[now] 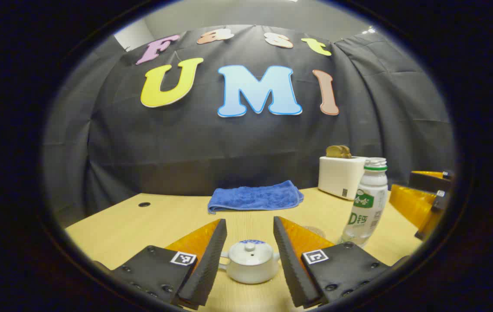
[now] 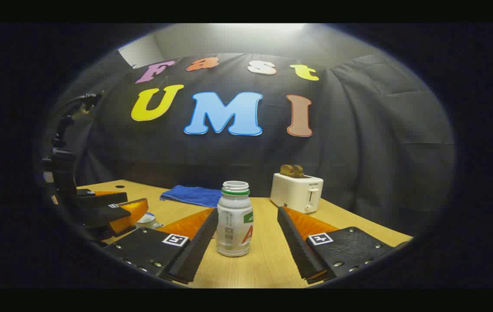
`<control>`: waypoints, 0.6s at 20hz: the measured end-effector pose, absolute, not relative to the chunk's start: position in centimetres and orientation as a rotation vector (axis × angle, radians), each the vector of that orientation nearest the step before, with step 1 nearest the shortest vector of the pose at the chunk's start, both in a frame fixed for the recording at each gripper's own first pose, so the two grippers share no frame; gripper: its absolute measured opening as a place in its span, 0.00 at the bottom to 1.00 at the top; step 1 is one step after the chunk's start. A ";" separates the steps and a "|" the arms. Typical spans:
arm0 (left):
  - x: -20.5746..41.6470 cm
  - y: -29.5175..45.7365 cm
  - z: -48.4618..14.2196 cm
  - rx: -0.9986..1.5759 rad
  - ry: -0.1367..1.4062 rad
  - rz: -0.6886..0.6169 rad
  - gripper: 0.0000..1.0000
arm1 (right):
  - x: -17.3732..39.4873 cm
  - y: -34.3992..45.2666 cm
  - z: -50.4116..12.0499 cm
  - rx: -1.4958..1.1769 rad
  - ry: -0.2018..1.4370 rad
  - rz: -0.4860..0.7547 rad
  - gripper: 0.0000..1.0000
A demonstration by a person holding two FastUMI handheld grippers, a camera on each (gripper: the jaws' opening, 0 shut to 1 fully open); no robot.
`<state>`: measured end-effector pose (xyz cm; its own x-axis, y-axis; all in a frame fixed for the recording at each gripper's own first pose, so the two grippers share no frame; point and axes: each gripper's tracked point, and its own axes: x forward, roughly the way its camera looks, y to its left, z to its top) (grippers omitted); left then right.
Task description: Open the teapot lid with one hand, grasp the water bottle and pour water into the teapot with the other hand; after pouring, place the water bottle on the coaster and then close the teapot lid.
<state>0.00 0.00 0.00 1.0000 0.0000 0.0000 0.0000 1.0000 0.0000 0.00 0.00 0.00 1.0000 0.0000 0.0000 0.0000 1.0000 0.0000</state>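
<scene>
- teapot (image 1: 250, 261) sits on the tabletop (image 1: 142, 225), dead ahead of the left tongs (image 1: 249, 236) and framed between their two fingers; lid (image 1: 249, 250) is seated, knob up.
- left tongs: fingers apart, one on each side of the teapot, touching neither the pot nor the lid.
- bottle (image 2: 234, 219) stands upright on the tabletop, long axis vertical, cap off, directly ahead of the right tongs (image 2: 246, 223) and between their fingers.
- right tongs: fingers apart, spread wider than the bottle; no contact can be confirmed.
- key relation: each target lies straight forward of its own tongs. the left hand is nearer the teapot, the right hand nearer the bottle. judged next move: left tongs must close on the lid knob from above before any pour.
- coaster (image 1: 315, 230): a pale disc just left of the bottle base, partly hidden behind a left finger.
- count: one teapot, one lid, one bottle, one coaster, one blue towel (image 1: 255, 197), one toaster (image 1: 341, 175) holding two bread slices, two tongs.
- task status, judged: no step done yet.
</scene>
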 end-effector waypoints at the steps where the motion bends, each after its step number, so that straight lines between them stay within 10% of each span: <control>1: 0.6 0.1 -0.6 -0.002 0.019 0.002 0.75 | 0.1 -0.3 0.0 0.001 -0.001 -0.005 0.85; 12: 2.4 -0.5 -2.5 0.041 0.073 0.017 0.47 | 0.9 -2.1 -1.5 0.057 0.043 -0.021 0.85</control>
<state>2.41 -0.51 -2.50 0.9972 0.0186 -0.0724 -0.0156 0.9990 0.0418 0.87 -2.11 -1.52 0.9989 -0.0198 -0.0436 0.0223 0.9981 0.0568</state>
